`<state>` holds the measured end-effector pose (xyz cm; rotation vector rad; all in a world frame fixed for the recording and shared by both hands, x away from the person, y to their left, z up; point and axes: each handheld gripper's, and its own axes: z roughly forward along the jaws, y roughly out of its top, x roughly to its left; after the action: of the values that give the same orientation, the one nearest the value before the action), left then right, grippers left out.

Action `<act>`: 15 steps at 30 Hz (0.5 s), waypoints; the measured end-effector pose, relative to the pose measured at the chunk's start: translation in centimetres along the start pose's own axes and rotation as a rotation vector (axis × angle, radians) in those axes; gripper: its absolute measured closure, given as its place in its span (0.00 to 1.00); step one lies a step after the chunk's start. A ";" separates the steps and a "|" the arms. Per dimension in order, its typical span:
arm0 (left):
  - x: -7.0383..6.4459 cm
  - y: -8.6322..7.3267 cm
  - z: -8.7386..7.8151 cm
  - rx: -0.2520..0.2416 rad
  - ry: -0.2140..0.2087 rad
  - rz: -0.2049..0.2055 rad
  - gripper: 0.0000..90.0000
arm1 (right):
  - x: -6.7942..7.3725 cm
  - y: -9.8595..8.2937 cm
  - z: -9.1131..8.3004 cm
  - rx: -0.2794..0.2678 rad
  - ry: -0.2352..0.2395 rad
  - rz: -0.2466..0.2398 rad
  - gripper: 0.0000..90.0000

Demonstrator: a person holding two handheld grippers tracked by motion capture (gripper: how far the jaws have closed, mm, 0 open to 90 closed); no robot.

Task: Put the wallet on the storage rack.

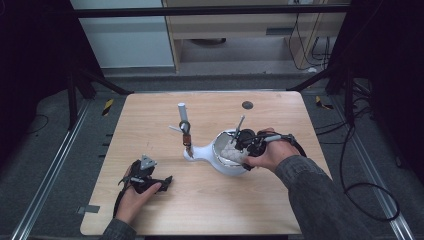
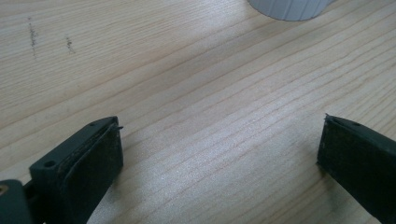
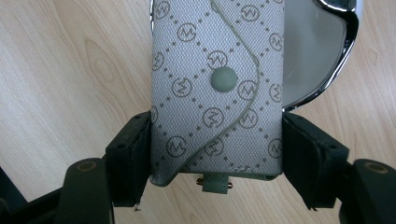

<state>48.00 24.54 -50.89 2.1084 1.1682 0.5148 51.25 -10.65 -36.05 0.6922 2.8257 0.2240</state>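
Right gripper [image 3: 217, 158] clamps grey monogram key pouch [image 3: 217, 88] over white bowl [image 1: 225, 162]; left gripper [image 2: 219, 154] idle w/ jaws apart, on table [image 2: 187, 93].

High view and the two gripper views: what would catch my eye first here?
Most striking is the grey patterned pouch, clamped between the jaws of the right gripper over a white, chrome-rimmed holder at mid-table. Left of it, a small stand rises from the holder's base. The left gripper rests open on the wooden table near the front left.
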 end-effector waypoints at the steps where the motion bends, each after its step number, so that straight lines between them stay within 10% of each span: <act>1: 0.0 0.0 0.0 0.000 0.000 0.000 0.00 | -0.1 0.0 0.1 0.003 0.000 0.002 0.34; 15: 0.0 0.0 0.0 0.000 0.000 0.001 0.00 | -0.8 0.4 0.7 0.012 0.004 0.024 0.34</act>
<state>48.00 24.54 -50.89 2.1089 1.1674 0.5148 52.31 -10.65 -36.54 0.7291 2.8261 0.2133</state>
